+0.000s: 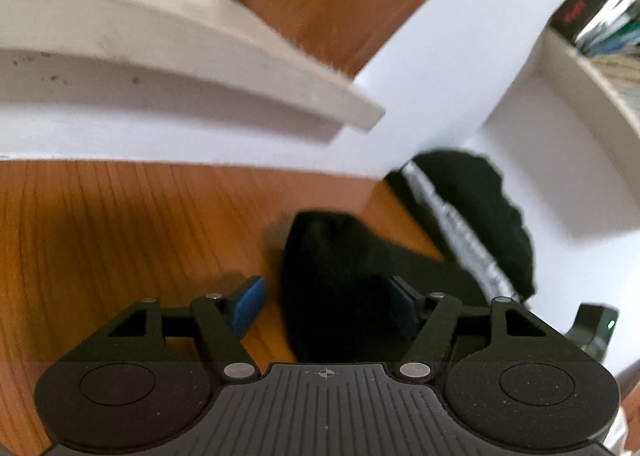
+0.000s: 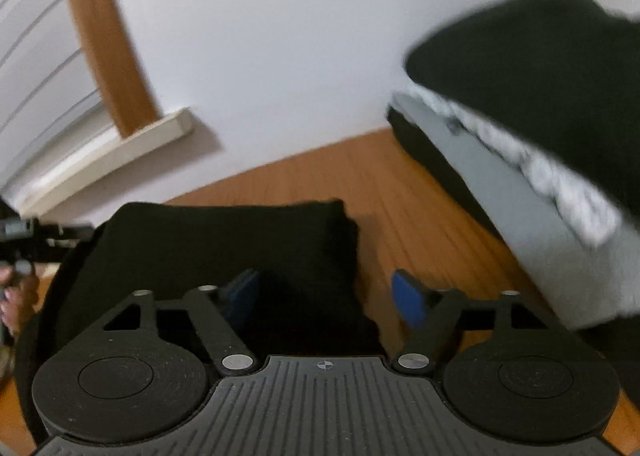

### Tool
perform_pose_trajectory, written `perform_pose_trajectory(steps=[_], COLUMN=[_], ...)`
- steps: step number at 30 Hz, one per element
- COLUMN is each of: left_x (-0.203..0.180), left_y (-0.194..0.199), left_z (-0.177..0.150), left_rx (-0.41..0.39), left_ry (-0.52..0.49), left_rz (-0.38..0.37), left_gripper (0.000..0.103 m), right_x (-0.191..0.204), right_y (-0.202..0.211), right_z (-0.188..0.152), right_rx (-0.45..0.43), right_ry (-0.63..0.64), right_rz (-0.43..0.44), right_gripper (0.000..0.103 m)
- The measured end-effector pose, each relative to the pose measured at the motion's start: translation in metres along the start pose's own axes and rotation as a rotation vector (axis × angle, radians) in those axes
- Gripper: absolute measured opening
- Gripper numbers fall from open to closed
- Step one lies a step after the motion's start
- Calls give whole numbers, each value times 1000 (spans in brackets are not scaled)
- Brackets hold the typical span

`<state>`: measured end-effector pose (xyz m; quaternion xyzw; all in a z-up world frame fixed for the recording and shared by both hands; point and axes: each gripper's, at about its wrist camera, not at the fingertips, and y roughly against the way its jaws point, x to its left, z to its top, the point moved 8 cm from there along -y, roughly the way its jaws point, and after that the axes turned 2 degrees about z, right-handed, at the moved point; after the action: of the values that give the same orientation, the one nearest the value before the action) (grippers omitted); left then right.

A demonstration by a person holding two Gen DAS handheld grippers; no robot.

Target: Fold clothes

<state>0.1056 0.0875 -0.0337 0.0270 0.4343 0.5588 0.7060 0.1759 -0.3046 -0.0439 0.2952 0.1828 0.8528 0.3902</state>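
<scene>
Both claws are standing spread: the left claw [image 1: 326, 302] and right claw [image 2: 326, 296] are each hovering over the folded black garment [image 2: 224, 244], pads gripping nothing. It is lying on the wooden tabletop [image 2: 420, 192]; farther back, a stack of folded clothes [image 2: 532, 128] is sitting against the white wall [image 2: 280, 36].

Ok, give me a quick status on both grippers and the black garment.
Left gripper open, right gripper open. Folded black cloth garment lies between both, released, on the wooden floor. Nothing blocking.
</scene>
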Motion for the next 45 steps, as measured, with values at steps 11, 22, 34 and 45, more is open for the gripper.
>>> perform_pose_trajectory(steps=[11,22,34,45], left_x=[-25,-53,-127,-247], left_y=[-11,5,-9,-72], left_z=[-29,-19,8,106], left_rx=[65,-5,-172,-238], left_ry=[-167,-266,-407,-482], left_rz=[-53,-113,-238,-345], left_gripper=[57,21,20,17], right_x=[38,60,71,40], right_y=[-9,22,93,140], right_z=[-20,-30,-3,91], right_rx=[33,-109,-378,-535], right_ry=[33,57,259,297], right_rz=[172,186,9,-101], right_gripper=[58,29,25,23])
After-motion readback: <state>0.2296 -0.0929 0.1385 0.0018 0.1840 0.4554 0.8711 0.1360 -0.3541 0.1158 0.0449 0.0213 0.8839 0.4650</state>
